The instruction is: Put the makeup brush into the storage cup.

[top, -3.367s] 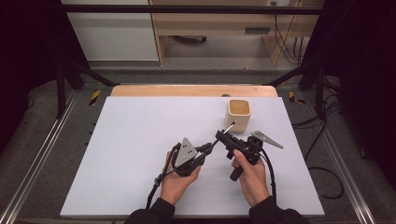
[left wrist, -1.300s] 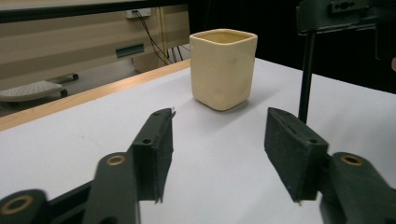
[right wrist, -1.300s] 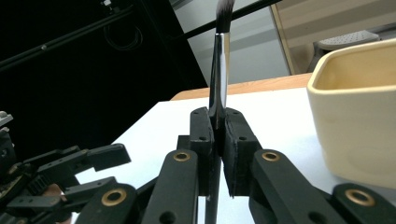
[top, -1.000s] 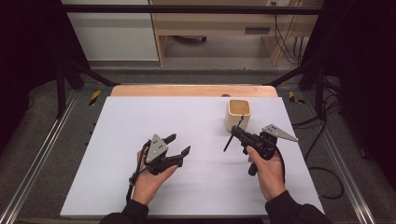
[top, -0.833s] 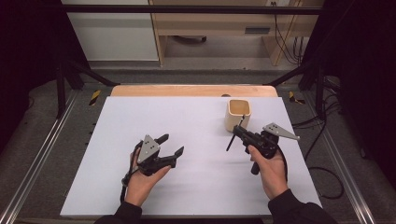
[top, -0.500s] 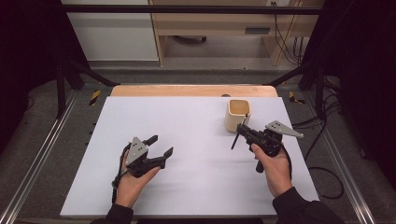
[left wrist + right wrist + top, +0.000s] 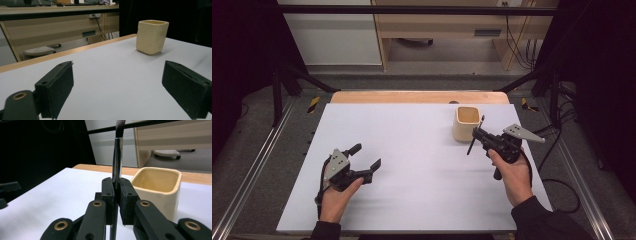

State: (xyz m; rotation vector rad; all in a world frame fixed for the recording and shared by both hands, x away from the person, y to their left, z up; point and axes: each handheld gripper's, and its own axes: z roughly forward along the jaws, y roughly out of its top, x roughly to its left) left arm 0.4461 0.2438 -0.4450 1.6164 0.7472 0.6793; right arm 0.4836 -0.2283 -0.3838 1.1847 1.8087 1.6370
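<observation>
Over the near left of the white table [image 7: 412, 150], the left gripper [image 7: 364, 161] is hovering, jaws spread apart. To the right, the right gripper [image 7: 476, 134] is clamping a slim black-handled brush [image 7: 475, 135] just beside the square cream ceramic cup [image 7: 466, 123].

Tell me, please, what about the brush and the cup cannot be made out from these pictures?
- Brush tip: cut off by the top edge of the right gripper view; too small in the high view.
- Brush handle's lower end: hidden behind the right gripper in its own view.
- Cup contents: hidden by its rim in the left gripper view; its floor is hidden in the right gripper view.
</observation>
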